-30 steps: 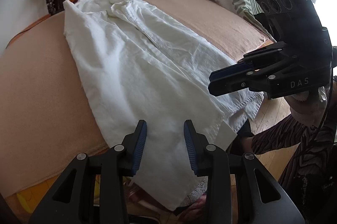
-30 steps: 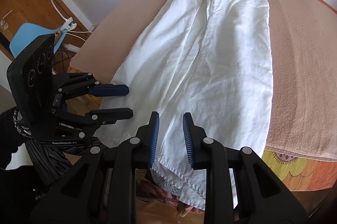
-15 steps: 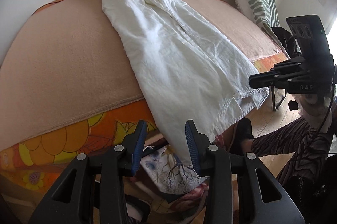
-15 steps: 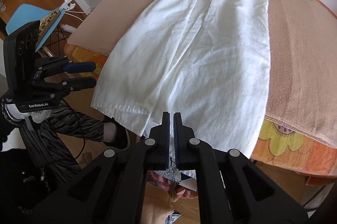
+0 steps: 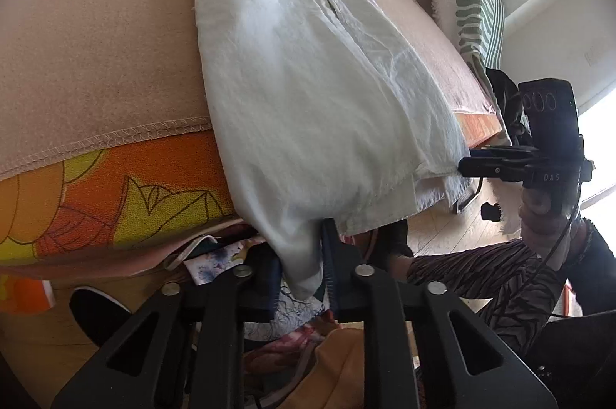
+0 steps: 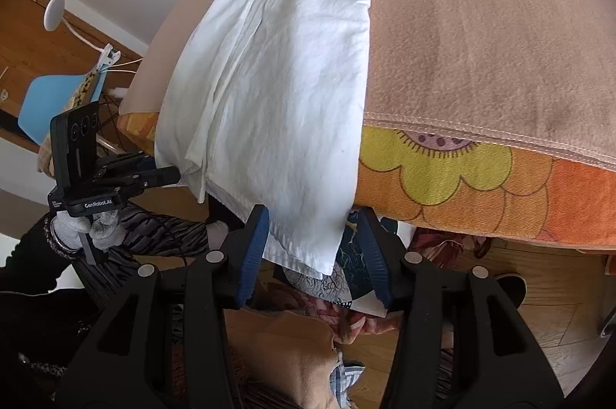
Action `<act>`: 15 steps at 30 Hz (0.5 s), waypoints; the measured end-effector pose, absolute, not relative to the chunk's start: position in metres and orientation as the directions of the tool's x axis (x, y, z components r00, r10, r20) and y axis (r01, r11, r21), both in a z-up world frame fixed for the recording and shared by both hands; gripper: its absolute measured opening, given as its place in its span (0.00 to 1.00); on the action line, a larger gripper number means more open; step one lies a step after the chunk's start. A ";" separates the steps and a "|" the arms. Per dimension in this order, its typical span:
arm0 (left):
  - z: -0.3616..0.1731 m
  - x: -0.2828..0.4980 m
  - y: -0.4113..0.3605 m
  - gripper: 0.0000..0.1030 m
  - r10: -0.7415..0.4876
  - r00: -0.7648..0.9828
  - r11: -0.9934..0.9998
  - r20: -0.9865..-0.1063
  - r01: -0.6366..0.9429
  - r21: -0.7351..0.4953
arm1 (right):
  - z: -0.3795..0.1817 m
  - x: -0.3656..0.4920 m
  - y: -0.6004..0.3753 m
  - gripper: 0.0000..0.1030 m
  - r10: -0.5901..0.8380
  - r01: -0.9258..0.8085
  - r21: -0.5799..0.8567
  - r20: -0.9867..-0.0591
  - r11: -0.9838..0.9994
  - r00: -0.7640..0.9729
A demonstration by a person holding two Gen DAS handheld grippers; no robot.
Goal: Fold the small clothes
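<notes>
Lower than half a second ago, the left gripper (image 5: 300, 274) now pinches the hanging hem of the white garment (image 5: 308, 82), which lies along the beige blanket (image 5: 96, 43) and spills over the bed's near edge. From the right wrist, the right gripper (image 6: 312, 255), pressed together earlier, has its jaws spread either side of the garment's other hem corner, below the flowered sheet (image 6: 481, 186).
</notes>
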State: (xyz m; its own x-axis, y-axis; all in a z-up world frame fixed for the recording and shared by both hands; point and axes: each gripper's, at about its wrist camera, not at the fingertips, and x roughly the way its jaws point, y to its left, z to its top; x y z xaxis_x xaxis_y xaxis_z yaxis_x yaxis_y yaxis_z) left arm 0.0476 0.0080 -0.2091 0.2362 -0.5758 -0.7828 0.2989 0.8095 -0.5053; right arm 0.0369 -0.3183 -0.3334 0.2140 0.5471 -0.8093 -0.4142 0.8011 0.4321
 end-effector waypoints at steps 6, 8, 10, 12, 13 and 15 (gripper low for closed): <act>-0.194 0.045 0.018 0.04 -0.624 0.241 0.778 -0.743 0.278 -0.563 | -0.326 0.032 -0.318 0.10 0.645 -0.413 0.540 -0.746 0.733 0.168; -0.185 0.044 0.021 0.04 -0.638 0.255 0.768 -0.726 0.280 -0.576 | -0.315 0.032 -0.323 0.08 0.691 -0.398 0.590 -0.698 0.703 0.185; -0.174 0.046 0.024 0.03 -0.656 0.271 0.754 -0.704 0.282 -0.594 | -0.305 0.035 -0.329 0.08 0.717 -0.382 0.619 -0.663 0.686 0.214; -0.161 0.050 0.028 0.03 -0.672 0.293 0.741 -0.680 0.288 -0.607 | -0.296 0.039 -0.335 0.08 0.735 -0.378 0.637 -0.635 0.672 0.237; -0.154 0.053 0.028 0.03 -0.672 0.311 0.740 -0.672 0.298 -0.603 | -0.290 0.040 -0.336 0.08 0.738 -0.380 0.638 -0.625 0.670 0.253; -0.139 0.062 0.027 0.03 -0.666 0.344 0.746 -0.661 0.320 -0.584 | -0.279 0.046 -0.336 0.08 0.744 -0.388 0.638 -0.607 0.665 0.279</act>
State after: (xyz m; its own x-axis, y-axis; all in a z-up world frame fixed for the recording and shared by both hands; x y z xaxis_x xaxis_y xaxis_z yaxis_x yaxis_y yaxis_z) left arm 0.0623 0.0270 -0.1387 0.3443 -0.6663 -0.6614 0.3201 0.7456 -0.5845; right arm 0.0462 -0.3357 -0.2790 0.2789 0.7443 -0.6068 -0.3884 0.6653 0.6375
